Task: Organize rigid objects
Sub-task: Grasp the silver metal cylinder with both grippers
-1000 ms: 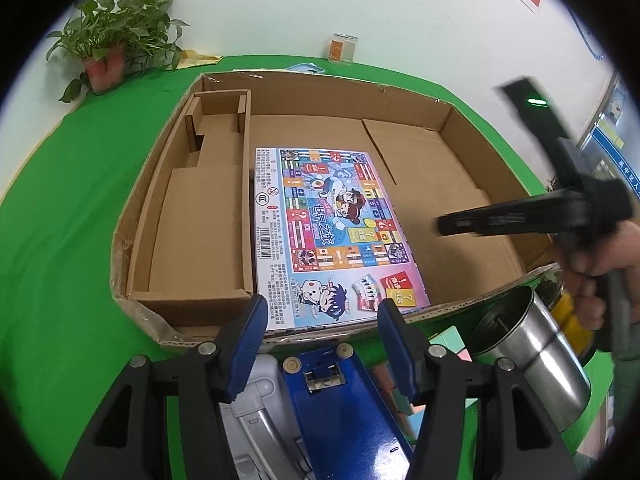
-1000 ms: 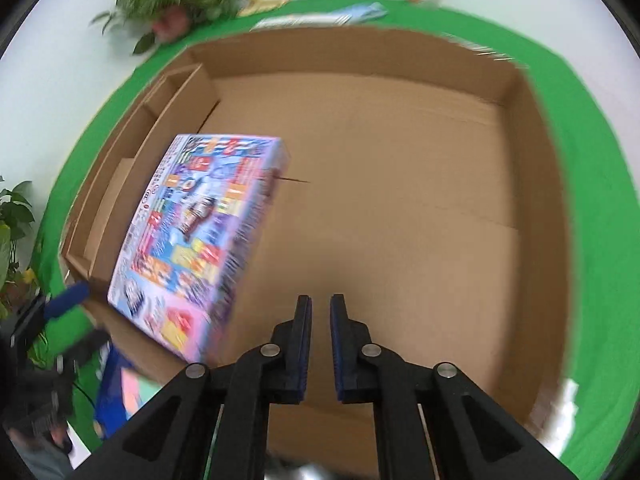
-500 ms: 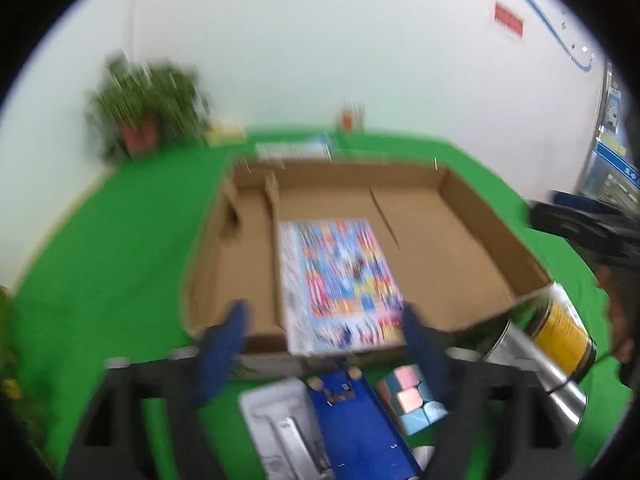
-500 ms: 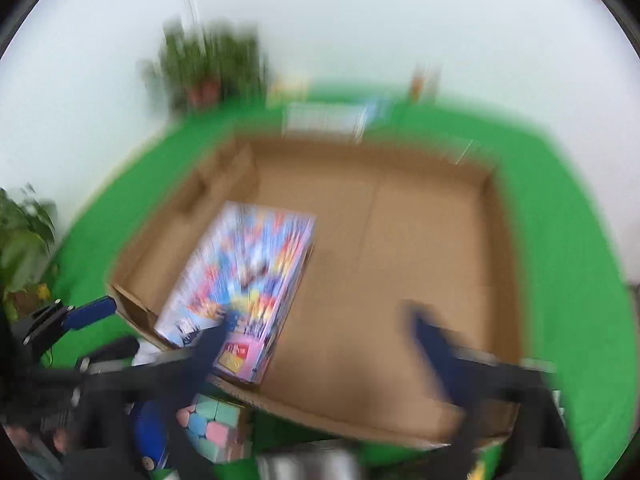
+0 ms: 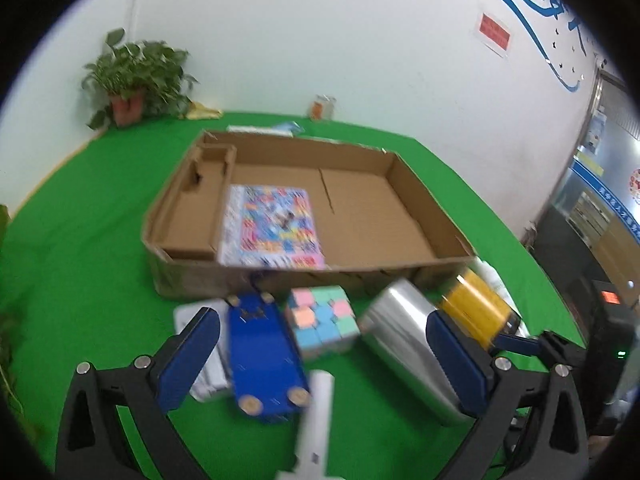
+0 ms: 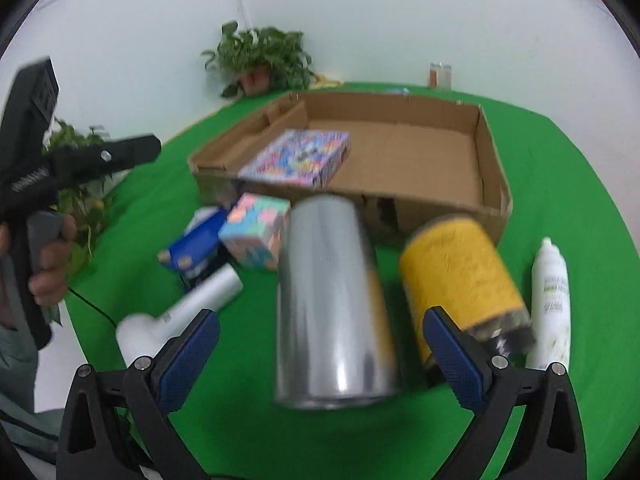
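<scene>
A shallow cardboard box (image 5: 416, 204) (image 6: 488, 148) lies on the green table with a colourful game box (image 5: 276, 228) (image 6: 300, 156) flat inside it. In front of it lie a blue object (image 5: 264, 356) (image 6: 192, 244), a pastel cube (image 5: 322, 320) (image 6: 256, 232), a steel cup (image 5: 408, 348) (image 6: 332, 304) and a yellow can (image 5: 476, 312) (image 6: 460, 276). My left gripper (image 5: 320, 364) is open and empty above the blue object and cube. My right gripper (image 6: 320, 360) is open and empty, straddling the steel cup's near end.
A white bottle (image 6: 550, 300) lies right of the yellow can. A white handled device (image 6: 184, 312) (image 5: 316, 412) lies near the blue object. Potted plants (image 5: 132, 80) (image 6: 260, 60) and a small jar (image 5: 322, 106) stand at the table's far edge.
Both grippers have pulled back out of the cardboard box and away from it, and both have opened wide. The objects in front of the box have come into view.
</scene>
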{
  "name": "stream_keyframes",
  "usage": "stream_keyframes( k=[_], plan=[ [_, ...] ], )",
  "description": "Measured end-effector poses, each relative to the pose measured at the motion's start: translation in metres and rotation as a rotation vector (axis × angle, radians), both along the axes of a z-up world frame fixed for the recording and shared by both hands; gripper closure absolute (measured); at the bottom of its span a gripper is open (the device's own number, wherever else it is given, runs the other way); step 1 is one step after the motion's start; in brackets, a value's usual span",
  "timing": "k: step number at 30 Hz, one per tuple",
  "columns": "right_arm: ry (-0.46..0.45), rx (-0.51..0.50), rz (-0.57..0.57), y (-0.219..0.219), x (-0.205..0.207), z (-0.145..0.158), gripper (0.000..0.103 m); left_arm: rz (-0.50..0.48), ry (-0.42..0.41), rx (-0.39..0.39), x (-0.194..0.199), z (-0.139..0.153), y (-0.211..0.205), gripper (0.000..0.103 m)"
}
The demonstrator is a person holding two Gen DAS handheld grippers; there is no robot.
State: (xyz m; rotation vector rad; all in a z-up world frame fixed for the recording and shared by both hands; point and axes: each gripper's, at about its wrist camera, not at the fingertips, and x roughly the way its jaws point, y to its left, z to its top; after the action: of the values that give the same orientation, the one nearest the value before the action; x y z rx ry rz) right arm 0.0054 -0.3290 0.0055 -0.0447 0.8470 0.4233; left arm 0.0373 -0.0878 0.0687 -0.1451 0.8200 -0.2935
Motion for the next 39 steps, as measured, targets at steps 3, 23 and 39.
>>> stream_keyframes(
  k=[3,23,39],
  plan=[
    [0.046,-0.01,-0.019,-0.004,0.002,-0.022,0.018,-0.046,0.065,-0.072,-0.006,-0.006,-0.01,0.001],
    [0.035,0.084,-0.016,-0.025,-0.116,-0.001,0.01,-0.281,0.512,-0.3,-0.007,-0.075,-0.1,0.001],
    [0.439,0.295,0.036,-0.014,-0.05,-0.053,0.019,-0.192,0.645,-0.256,0.004,-0.109,-0.09,0.009]
  ],
)
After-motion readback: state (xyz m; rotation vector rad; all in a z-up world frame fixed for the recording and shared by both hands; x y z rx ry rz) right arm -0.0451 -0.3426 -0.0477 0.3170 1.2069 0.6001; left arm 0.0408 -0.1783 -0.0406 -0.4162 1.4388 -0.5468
